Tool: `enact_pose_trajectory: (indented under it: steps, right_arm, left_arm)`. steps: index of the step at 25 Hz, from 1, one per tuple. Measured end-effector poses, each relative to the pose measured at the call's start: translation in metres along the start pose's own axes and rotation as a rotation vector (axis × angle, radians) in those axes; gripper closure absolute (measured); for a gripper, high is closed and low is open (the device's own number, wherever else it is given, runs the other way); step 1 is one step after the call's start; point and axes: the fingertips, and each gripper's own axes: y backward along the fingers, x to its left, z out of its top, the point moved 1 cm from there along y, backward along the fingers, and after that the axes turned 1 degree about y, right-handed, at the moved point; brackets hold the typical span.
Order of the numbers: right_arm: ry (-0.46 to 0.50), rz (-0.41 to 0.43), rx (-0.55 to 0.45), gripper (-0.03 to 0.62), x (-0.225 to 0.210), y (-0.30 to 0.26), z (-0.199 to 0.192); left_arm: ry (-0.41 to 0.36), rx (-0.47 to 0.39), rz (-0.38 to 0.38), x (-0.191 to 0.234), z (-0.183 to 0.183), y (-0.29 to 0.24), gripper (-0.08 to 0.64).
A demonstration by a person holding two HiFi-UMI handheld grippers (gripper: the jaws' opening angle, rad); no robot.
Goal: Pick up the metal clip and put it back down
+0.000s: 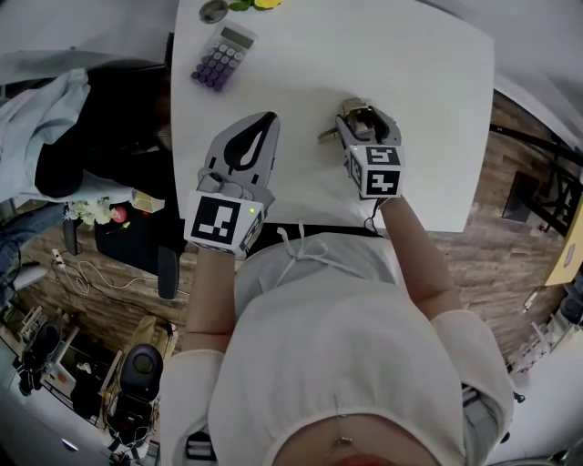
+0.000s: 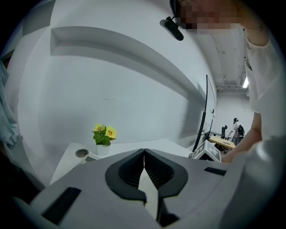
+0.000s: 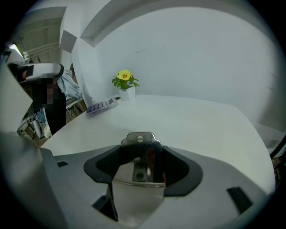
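Note:
The metal clip (image 3: 140, 156) is a shiny silver spring clip with a wide mouth and a small hole in its upper handle. It sits between the jaws of my right gripper (image 3: 142, 150), which is shut on it. In the head view the clip (image 1: 349, 116) shows at the tip of the right gripper (image 1: 363, 123), over the middle of the white table (image 1: 419, 82). Whether the clip touches the table I cannot tell. My left gripper (image 1: 264, 123) rests to the left of it, jaws together and holding nothing. The left gripper (image 2: 144, 156) points across the table.
A purple-keyed calculator (image 1: 223, 56) lies at the table's far left, with a small round metal dish (image 1: 213, 11) and a yellow flower in a white pot (image 3: 125, 82) behind it. A white wall stands behind the table. Clothes and clutter lie off its left edge.

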Motion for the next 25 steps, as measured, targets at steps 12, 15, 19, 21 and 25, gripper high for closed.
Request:
enact_pose_trajectory:
  steps: [12, 15, 19, 21, 25]
  right_arm:
    - [-0.017, -0.05, -0.048, 0.276, 0.003, 0.011, 0.011]
    - [-0.03, -0.021, -0.11, 0.273, 0.01, 0.03, 0.025]
    - [-0.024, -0.023, -0.25, 0.292, 0.012, 0.065, 0.057]
    - [-0.021, -0.036, -0.317, 0.305, 0.011, 0.085, 0.073]
    - [-0.021, -0.051, -0.444, 0.344, 0.012, 0.132, 0.102]
  left_arm:
    - [-0.024, -0.008, -0.027, -0.008, 0.002, 0.012, 0.541]
    - [-0.033, -0.018, -0.03, -0.011, 0.008, 0.022, 0.541]
    - [-0.054, -0.05, -0.043, -0.014, 0.022, 0.03, 0.541]
    - [-0.071, -0.072, -0.054, -0.016, 0.031, 0.033, 0.541]
    - [-0.107, -0.112, -0.071, -0.025, 0.052, 0.043, 0.541]
